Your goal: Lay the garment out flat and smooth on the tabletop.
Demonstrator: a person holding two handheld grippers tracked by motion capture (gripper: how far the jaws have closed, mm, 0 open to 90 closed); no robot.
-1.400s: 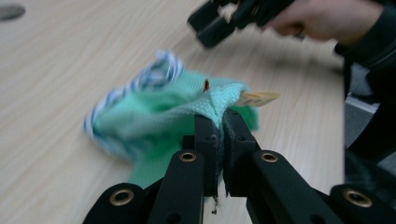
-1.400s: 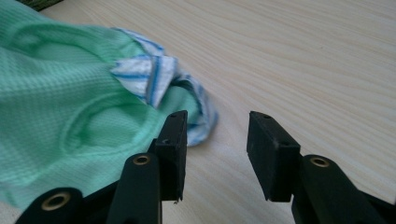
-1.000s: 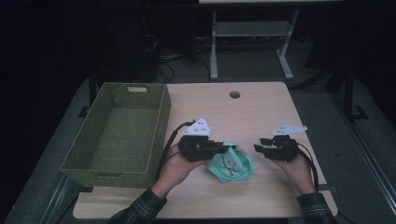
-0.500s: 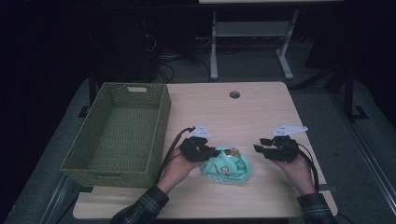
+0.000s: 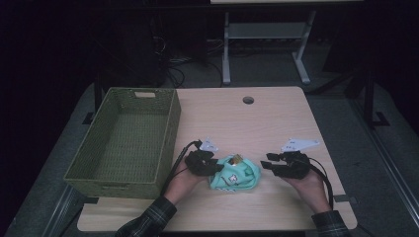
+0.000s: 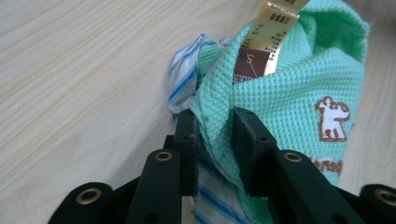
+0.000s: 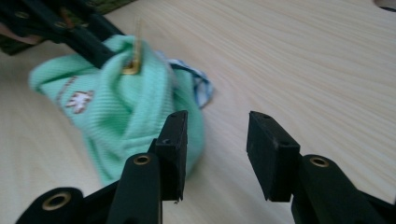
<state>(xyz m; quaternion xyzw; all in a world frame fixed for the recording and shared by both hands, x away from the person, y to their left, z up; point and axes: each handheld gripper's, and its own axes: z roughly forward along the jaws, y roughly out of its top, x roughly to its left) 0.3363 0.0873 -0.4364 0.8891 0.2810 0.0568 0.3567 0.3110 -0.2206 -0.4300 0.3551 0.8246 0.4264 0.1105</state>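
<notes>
Wooden tabletop (image 5: 276, 118): green knit garment (image 5: 235, 174) lies crumpled at its 6 o'clock edge, w/ woven basket (image 5: 123, 138) at 9 o'clock. Your left gripper (image 6: 215, 135) has just been opening; a fabric fold sits between jaws, grip loosened. Your right gripper (image 7: 215, 140) hovers at garment's 3 o'clock, jaws moderately apart, holding nothing.

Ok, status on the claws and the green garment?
Left claw just opening, garment fold between jaws. Right claw open, empty. The garment bunched on table. Nothing blocking.
</notes>
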